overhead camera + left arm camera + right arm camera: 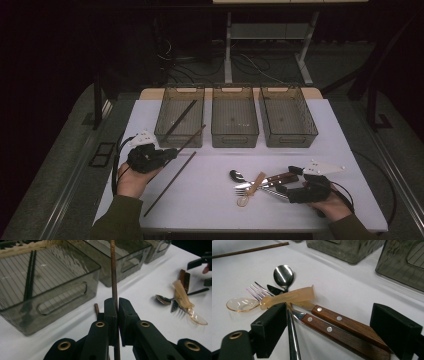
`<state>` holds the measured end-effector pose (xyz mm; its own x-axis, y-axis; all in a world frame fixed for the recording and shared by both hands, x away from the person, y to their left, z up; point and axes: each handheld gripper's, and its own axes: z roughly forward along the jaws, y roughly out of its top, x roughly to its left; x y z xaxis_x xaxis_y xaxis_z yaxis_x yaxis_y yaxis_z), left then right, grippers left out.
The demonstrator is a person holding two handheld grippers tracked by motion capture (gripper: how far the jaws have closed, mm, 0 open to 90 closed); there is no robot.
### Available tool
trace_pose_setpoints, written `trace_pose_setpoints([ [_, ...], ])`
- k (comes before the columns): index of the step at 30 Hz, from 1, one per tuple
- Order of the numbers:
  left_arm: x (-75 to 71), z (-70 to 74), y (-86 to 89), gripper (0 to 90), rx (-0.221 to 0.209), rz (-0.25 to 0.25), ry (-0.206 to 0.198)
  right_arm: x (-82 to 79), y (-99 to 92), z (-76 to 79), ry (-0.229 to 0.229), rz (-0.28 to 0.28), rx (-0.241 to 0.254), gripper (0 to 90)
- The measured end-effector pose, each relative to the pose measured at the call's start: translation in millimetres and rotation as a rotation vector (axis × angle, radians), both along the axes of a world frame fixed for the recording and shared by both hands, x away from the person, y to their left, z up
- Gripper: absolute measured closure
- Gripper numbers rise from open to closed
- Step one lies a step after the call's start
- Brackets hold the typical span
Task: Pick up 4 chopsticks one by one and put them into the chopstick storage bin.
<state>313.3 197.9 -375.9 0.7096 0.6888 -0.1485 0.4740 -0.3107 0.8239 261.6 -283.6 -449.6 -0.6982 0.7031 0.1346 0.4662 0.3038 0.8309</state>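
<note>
My left gripper (171,153) (117,307) is shut on a brown chopstick (193,135) (113,277), held off the table and pointing towards the left bin (169,138) (62,298). Dark chopsticks (181,118) (30,275) lie in that bin. A second brown chopstick (170,183) (96,308) lies on the white table (215,210). My right gripper (289,180) (334,327) is open, its jaws standing either side of two wooden-handled pieces of cutlery (280,177) (339,326). A metal handle (292,337) runs beside its left jaw.
A cutlery pile lies at front right: a steel spoon (236,175) (283,275), a fork (257,291), and a translucent plastic spoon (252,187) (287,298). The middle bin (235,139) and right bin (290,139) stand in a row at the back.
</note>
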Motion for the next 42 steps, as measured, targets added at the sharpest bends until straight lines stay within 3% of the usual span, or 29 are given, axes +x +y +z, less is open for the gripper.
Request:
trace_pose_setpoints([
  [11, 23.2, 11.1, -5.1, 85.8, -0.002, 0.027, -0.007, 0.1, -0.6, -0.3, 0.001, -0.004, 0.001, 13.8],
  [18, 41.5, 22.7, -8.8, 85.8, -0.023, 0.042, -0.032, 0.2, -1.4, -0.3, 0.000, -0.007, 0.003, 13.8],
  [25, 69.9, 30.1, -13.7, 85.8, -0.038, 0.070, -0.039, 0.3, -2.4, -0.5, -0.001, -0.014, 0.007, 13.8],
  [32, 99.8, 28.2, -16.5, 85.8, -0.061, 0.099, -0.026, 0.0, -2.3, -0.3, -0.002, -0.016, 0.006, 13.8],
  [42, 140.7, 25.9, -22.8, 85.8, -0.043, 0.137, -0.008, -0.4, -2.2, -0.2, -0.006, -0.017, 0.002, 13.8],
])
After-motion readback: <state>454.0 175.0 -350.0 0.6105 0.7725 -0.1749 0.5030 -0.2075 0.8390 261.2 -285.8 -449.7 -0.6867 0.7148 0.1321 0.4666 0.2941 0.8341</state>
